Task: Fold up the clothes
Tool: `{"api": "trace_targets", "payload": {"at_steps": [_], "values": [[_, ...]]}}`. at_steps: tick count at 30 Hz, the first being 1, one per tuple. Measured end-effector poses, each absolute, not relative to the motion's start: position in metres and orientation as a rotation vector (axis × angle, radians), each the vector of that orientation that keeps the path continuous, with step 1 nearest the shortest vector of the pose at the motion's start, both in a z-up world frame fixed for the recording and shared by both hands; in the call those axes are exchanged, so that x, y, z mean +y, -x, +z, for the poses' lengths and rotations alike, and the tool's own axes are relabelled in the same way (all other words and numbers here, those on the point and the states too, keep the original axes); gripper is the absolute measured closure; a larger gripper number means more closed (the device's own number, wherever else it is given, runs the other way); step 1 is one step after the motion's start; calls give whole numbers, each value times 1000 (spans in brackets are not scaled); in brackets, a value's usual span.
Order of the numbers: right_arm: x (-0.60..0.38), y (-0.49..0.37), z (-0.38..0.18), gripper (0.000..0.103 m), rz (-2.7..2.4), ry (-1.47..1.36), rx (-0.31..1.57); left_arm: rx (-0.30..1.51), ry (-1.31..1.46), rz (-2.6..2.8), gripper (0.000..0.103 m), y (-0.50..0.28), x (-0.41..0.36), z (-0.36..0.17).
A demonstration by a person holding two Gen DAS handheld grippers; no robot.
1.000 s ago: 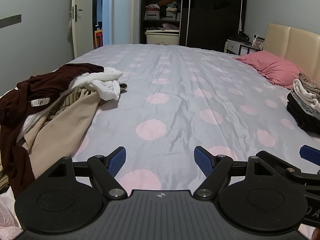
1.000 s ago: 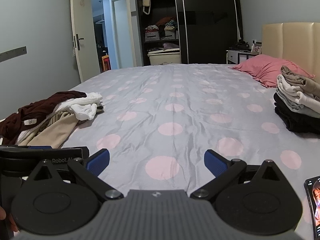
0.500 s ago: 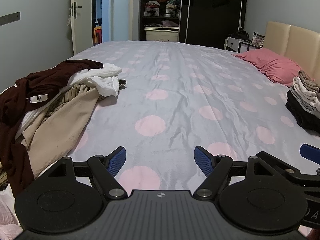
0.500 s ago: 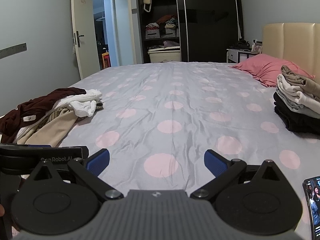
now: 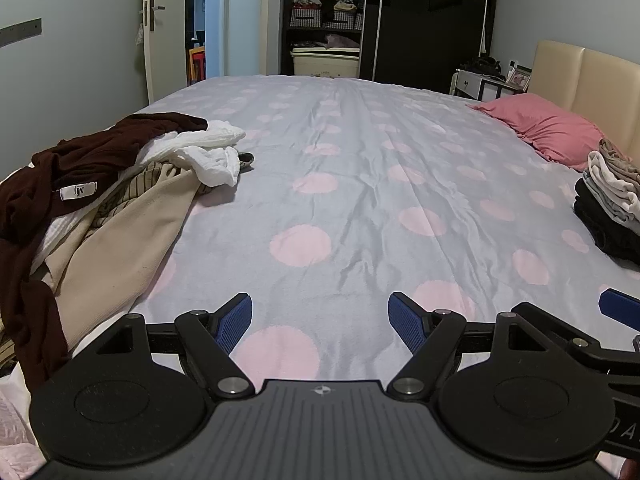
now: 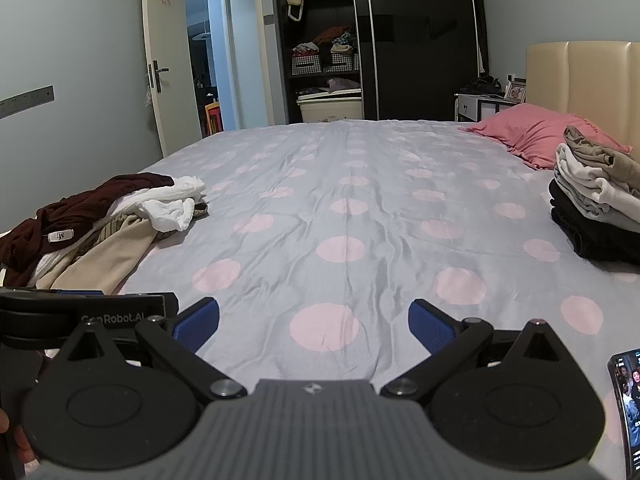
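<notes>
- Your left tongs (image 5: 320, 320) and your right tongs (image 6: 314, 322) both hang wide open with nothing between the blue pads, low over the bed (image 5: 360, 184). They sit close side by side; swing either one carelessly and you likely knock one frame against the other.
- A phone (image 6: 628, 404) lies at the right edge of your right tongs, screen lit. Drag a garment back across that corner and you probably sweep it off the mattress.
- The unfolded pile (image 5: 100, 208) lies ahead and to the left of the left tongs. A dark red garment (image 5: 80, 160) tops it, a beige garment (image 5: 120, 256) spills toward you, and a white garment (image 5: 204, 152) sits at the far end. The layers overlap, so a deep pinch may well catch two pieces at once and drag the heap.
- The open sheet straight ahead of both tongs is already creased; spreading a garment there risks bunching it underneath.
- The folded stack (image 6: 596, 204) stands ahead and to the right of the right tongs, leaning a little. Set the next piece down off-centre and it may topple toward the pink pillow (image 6: 536, 136) beyond it.
</notes>
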State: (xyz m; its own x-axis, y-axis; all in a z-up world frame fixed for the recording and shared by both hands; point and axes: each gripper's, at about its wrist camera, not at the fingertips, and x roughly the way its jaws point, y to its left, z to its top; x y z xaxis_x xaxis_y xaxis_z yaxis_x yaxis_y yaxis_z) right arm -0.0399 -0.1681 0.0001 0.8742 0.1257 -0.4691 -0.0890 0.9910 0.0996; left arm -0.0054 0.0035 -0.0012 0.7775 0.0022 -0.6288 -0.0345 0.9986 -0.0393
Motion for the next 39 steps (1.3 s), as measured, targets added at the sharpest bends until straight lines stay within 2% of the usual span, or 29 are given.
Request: {"api": "trace_targets", "payload": {"at_steps": [25, 32, 35, 39], "values": [[-168, 38, -4, 1, 149, -23, 515, 733, 34, -2, 29, 5, 7, -6], [-174, 32, -6, 1, 173, -44, 547, 763, 34, 45, 29, -2, 30, -8], [-172, 30, -8, 1, 186, -40, 560, 767, 19, 115, 30, -5, 52, -7], [-166, 23, -11, 1, 207, -49, 586, 781, 1, 201, 37, -13, 86, -1]]}}
